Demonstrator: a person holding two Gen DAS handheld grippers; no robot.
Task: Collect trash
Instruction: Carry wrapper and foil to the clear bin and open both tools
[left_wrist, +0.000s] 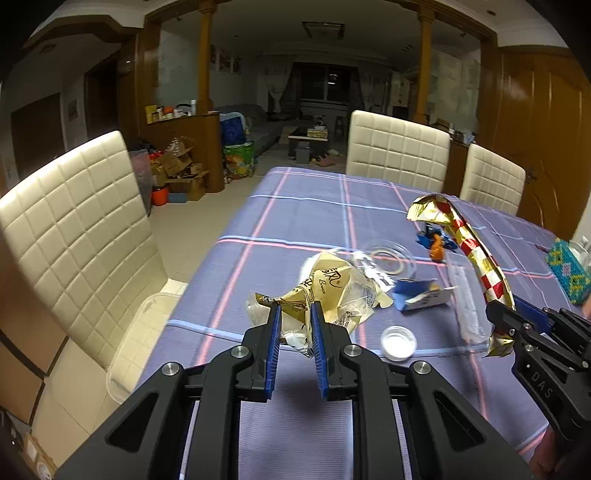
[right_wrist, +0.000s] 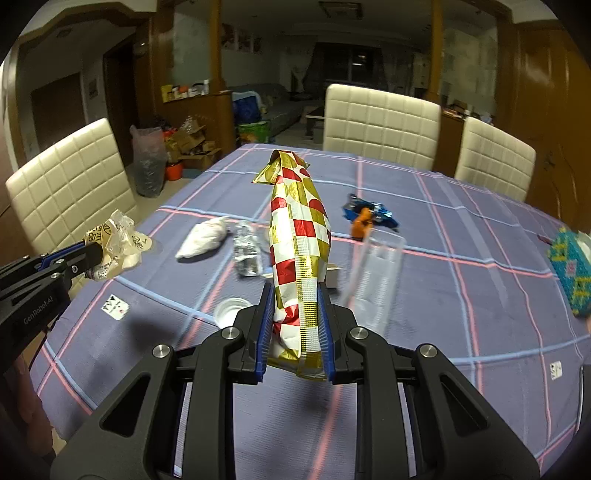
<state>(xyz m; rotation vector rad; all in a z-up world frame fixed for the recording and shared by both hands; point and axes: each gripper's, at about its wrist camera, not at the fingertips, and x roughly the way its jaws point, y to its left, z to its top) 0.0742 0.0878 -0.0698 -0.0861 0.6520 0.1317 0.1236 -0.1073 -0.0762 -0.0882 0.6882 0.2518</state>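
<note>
Black two-finger right gripper (right_wrist: 295, 325) with blue pads is clamped on the lower end of a long red, white and gold checked foil wrapper (right_wrist: 299, 229). The wrapper's long axis runs straight out ahead of the jaws and arches over the blue-grey plaid tablecloth (right_wrist: 461, 295), clear of the cloth. Matching left gripper (left_wrist: 294, 317) is likewise closed on a crumpled cream-yellow printed plastic bag (left_wrist: 332, 291), which bunches just beyond its fingertips.

On the chair seat at the table's left edge lies a clear plastic bin (left_wrist: 129, 354), probably the drop spot. It is down and to the left of both tools, with the left gripper nearer.

Smaller litter is still on the cloth:
- a clear plastic tray (right_wrist: 373, 277)
- a wadded white tissue (right_wrist: 203, 240)
- a blue cardboard scrap (left_wrist: 421, 295)
- a white round cap (left_wrist: 399, 341)
</note>
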